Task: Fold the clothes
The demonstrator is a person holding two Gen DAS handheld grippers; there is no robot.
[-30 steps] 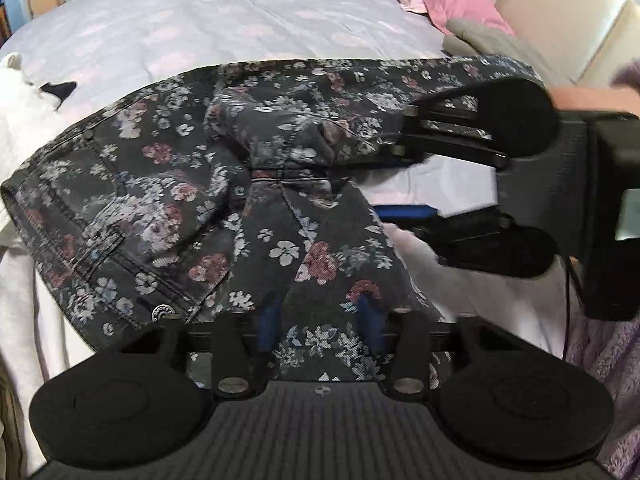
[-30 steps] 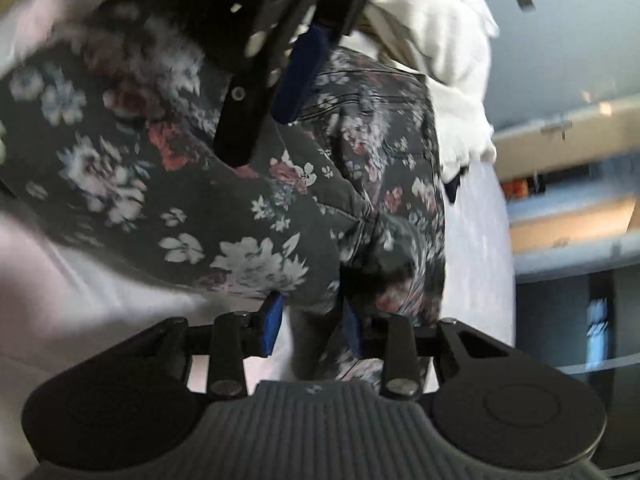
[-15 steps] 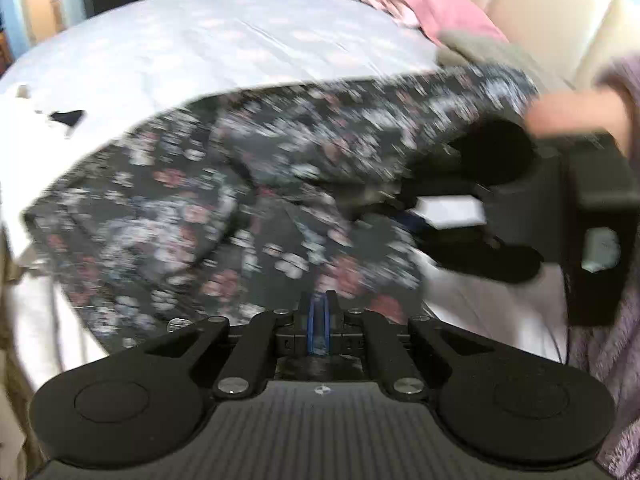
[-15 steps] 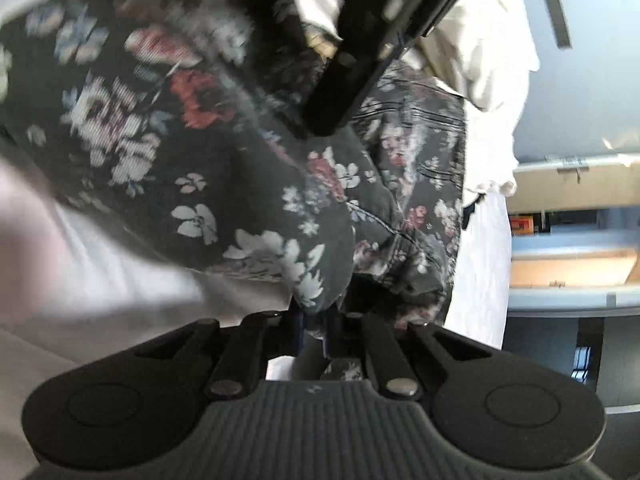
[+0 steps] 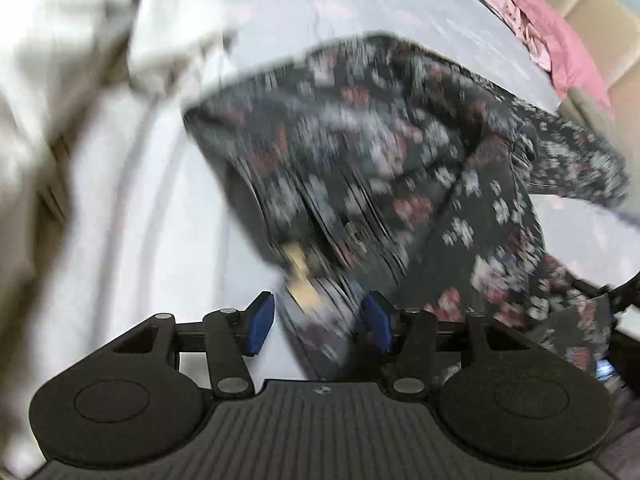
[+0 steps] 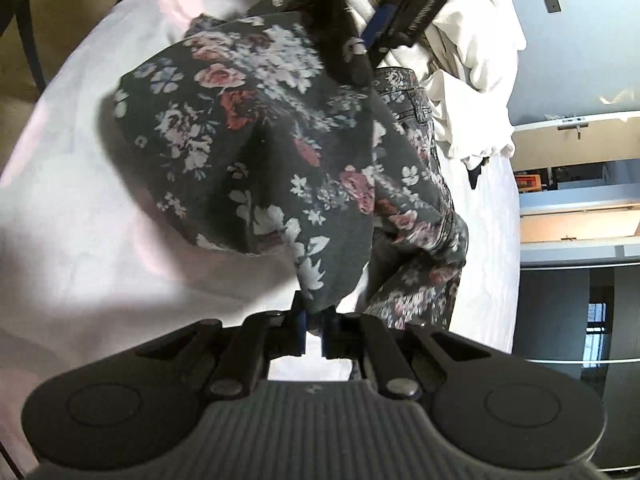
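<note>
Dark floral trousers (image 5: 400,168) lie spread across the bed, blurred by motion in the left wrist view. My left gripper (image 5: 318,322) hangs over their waistband end, its jaws opening. The cloth's edge runs between the blue pads (image 5: 260,322), which do not press on it. In the right wrist view my right gripper (image 6: 314,328) is shut on a fold of the floral trousers (image 6: 280,152), and the cloth rises from its jaws. The left gripper (image 6: 384,28) shows at the top of that view, over the far end of the trousers.
A heap of white garments (image 5: 80,60) lies to the left on the pale bed sheet (image 5: 320,12). A pink cloth (image 5: 560,40) rests by the beige headboard (image 5: 600,8). Beyond the bed stand a shelf (image 6: 576,216) and dark furniture (image 6: 580,320).
My left gripper, shut half a second ago, has opened, rolled and moved towards the waistband end. My right gripper has closed on the fabric and drawn back with it.
</note>
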